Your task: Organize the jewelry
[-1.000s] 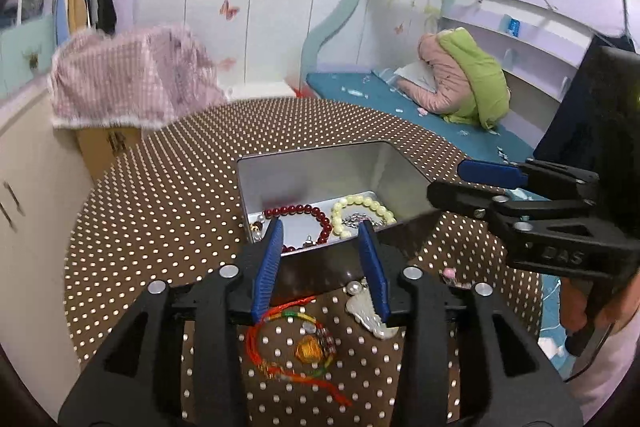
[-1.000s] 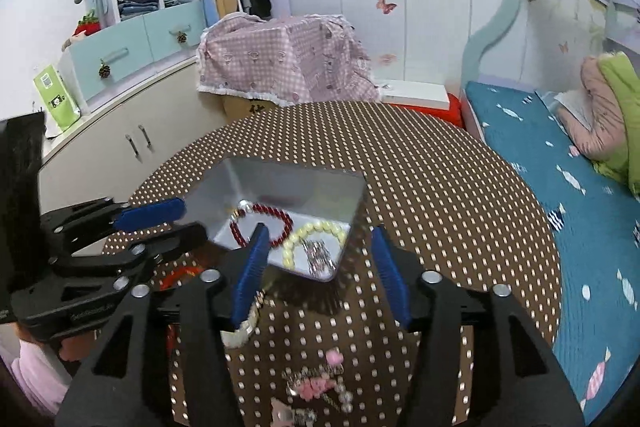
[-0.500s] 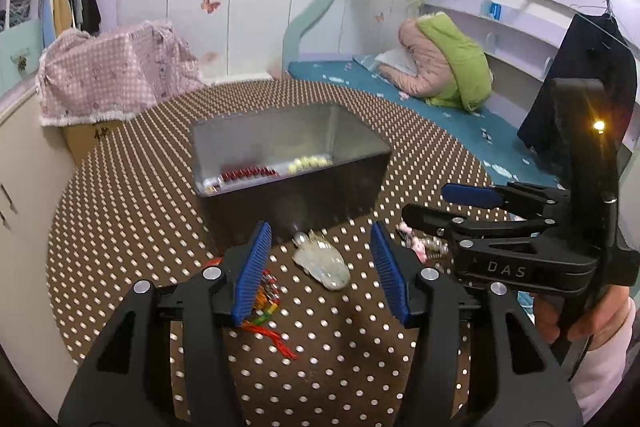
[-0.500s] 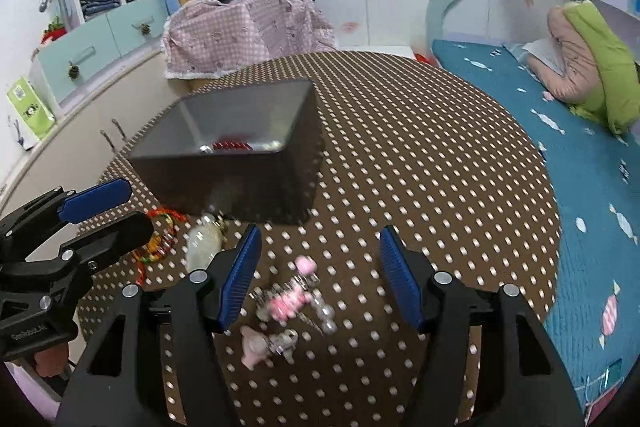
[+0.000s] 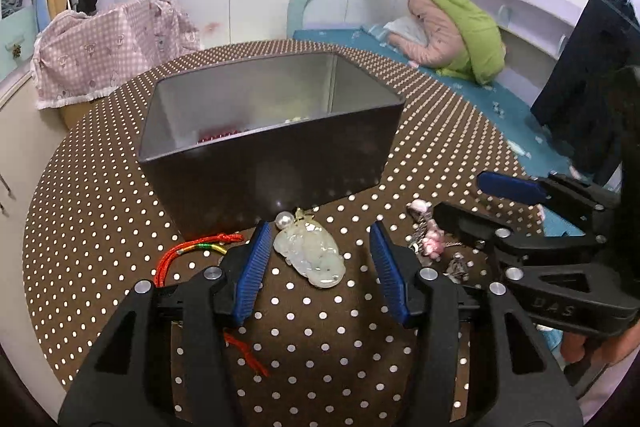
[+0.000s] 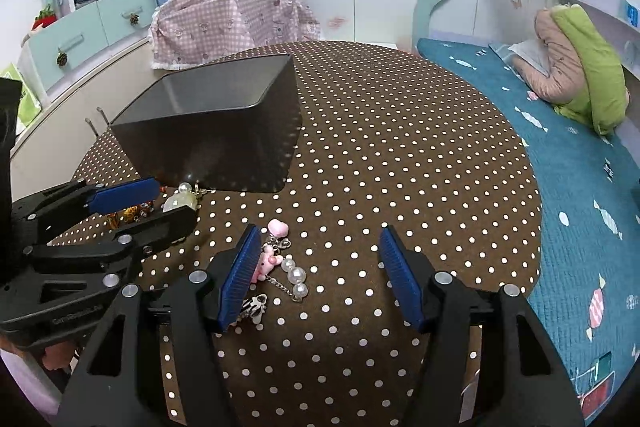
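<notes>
Pale jade pendant (image 5: pixel 310 254) lies between the unclenched left gripper (image 5: pixel 318 259); its jaws have just been closing; centre them, squeeze gently; right gripper (image 6: pixel 320 275) gapes empty.

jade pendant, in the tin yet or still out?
Out. The jade pendant lies on the dotted tablecloth in front of the tin, between the left tool's open fingers.

In the left wrist view, the raised letters "DAS" can be read on the black body of the right gripper (image 5: pixel 472 203). Embossed lettering is also seen on the left gripper (image 6: pixel 160 203) in the right wrist view, but it cannot be made out.
</notes>
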A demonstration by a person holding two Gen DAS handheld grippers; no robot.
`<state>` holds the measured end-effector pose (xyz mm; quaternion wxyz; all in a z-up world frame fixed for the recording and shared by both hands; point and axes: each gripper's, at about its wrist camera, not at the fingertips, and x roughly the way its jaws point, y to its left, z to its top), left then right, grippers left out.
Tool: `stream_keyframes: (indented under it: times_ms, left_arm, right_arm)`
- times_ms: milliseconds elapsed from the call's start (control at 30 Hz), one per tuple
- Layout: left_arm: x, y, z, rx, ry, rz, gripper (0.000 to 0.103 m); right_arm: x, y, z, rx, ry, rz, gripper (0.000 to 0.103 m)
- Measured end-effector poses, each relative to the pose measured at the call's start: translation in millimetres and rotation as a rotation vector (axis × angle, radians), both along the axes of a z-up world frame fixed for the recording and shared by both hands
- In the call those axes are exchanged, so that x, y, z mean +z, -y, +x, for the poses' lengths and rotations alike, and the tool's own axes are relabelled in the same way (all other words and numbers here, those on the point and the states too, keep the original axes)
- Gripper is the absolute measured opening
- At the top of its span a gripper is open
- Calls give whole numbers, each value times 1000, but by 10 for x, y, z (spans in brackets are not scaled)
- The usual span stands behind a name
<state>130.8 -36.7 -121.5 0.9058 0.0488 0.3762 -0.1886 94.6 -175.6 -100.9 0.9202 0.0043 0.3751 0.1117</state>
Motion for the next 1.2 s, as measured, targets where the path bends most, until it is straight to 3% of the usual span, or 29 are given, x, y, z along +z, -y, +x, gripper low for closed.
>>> stream_keyframes:
  times_ms: [100,167,267,400,600,967,1033,1200]
  left_arm:
    - [-23,27,-13,-19,4,23,41]
    - [-49,54,-6,-17,-2,47,29]
    - [-75,83,2,-24,-9,63,29]
    - [-80,59,6,-27,-14,50,29]
    - [-68,19,17,-22,-17,23,29]
    - [54,-27,-65,-26,19,-6,27]
    - [132,-52,-85,-30,38,-15,4]
    - [346,-97,-126,-36,97,-35,4]
  right_arm:
    - [2,5,-7,4,6,5,59]
    - [3,-22,2,13,7,3,59]
    - [4,-77,15,28,12,-7,58]
    - [-52,-201,87,74,-1,-19,33]
    - [-77,-264,132,112,12,-41,11]
    - [43,-94,140,96,18,26,11]
    - [115,-61,140,95,30,47,11]
    - [348,-35,112,117,81,94,11]
